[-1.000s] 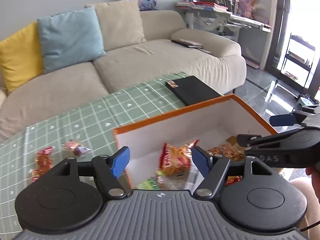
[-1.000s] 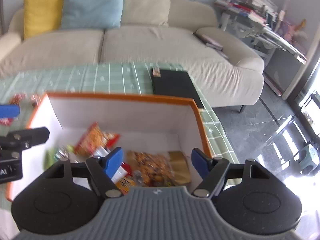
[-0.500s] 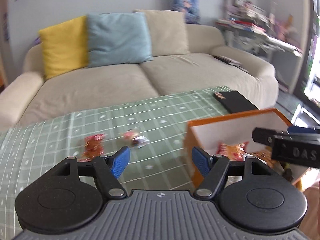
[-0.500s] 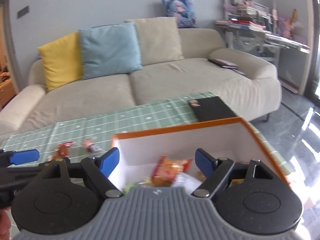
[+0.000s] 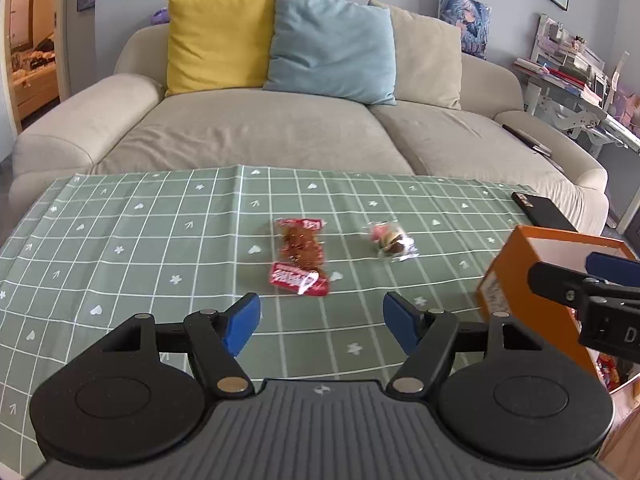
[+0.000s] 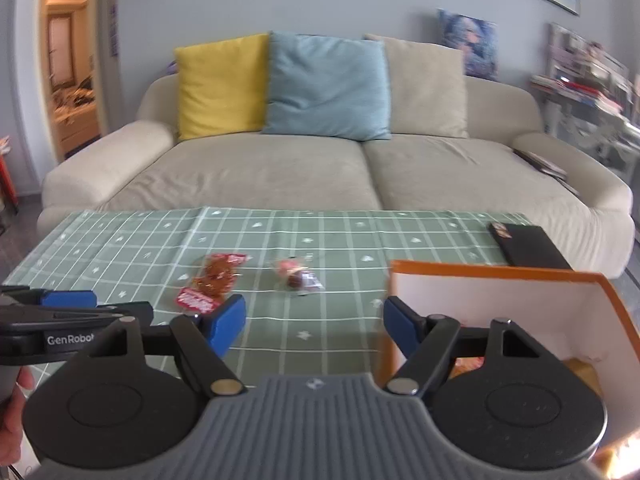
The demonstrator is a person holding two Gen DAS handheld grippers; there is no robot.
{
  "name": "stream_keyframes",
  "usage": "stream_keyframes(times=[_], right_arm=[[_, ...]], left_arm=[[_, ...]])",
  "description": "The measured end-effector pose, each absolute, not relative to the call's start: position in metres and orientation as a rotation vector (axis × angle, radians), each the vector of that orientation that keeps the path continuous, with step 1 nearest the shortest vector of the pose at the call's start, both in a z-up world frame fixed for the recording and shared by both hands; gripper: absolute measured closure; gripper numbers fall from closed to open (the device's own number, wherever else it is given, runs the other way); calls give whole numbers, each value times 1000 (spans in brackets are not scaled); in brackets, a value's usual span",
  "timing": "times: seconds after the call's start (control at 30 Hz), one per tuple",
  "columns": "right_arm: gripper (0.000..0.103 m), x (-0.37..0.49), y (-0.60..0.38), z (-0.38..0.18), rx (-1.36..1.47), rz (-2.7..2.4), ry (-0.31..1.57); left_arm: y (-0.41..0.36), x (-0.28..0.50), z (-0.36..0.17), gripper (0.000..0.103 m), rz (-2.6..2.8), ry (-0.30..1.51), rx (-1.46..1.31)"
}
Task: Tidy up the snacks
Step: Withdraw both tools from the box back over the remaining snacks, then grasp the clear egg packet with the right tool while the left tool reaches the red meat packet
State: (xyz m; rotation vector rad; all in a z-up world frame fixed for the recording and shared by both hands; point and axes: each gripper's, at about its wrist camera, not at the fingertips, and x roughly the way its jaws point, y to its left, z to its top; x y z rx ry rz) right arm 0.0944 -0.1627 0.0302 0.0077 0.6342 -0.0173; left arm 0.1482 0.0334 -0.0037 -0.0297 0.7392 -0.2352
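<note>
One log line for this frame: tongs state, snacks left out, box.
left tongs open, empty | right tongs open, empty | red snack packet and small wrapped candy on green tablecloth | orange box at right

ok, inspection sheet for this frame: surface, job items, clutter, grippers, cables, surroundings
Surface: green grid tablecloth, flat.
Job's things: red snack packet and clear-wrapped candy lie apart on the cloth; orange box at the right edge, some snacks inside.
Clutter: black flat case behind the box.
Grippers: left gripper open, empty, facing the red packet; right gripper open, empty, near the box.
Cables: nothing seen.
Surroundings: beige sofa with three cushions; cluttered desk at right.
</note>
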Motion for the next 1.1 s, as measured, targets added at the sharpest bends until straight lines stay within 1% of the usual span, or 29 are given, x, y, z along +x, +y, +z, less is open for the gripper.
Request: stream_keyframes(times=[0.23, 0.37, 0.63, 0.73, 1.07, 1.1], right_arm=[[30, 140, -136, 7, -16, 35, 730], [30, 170, -130, -8, -60, 20, 755], [30, 242, -131, -33, -94, 1, 828], [30, 267, -131, -41, -85, 4, 866], [30, 321, -133, -68, -57, 40, 949], [32, 324, -134, -71, -49, 43, 957]], left_arm=[[43, 180, -19, 21, -246, 827, 8], [45, 204, -25, 21, -254, 860, 17], [58, 259, -44, 19, -226, 940, -120], [57, 276, -51, 19, -220, 963, -122], [45, 302, -74, 19, -225, 1013, -68], [44, 303, -76, 19, -228, 1016, -60]])
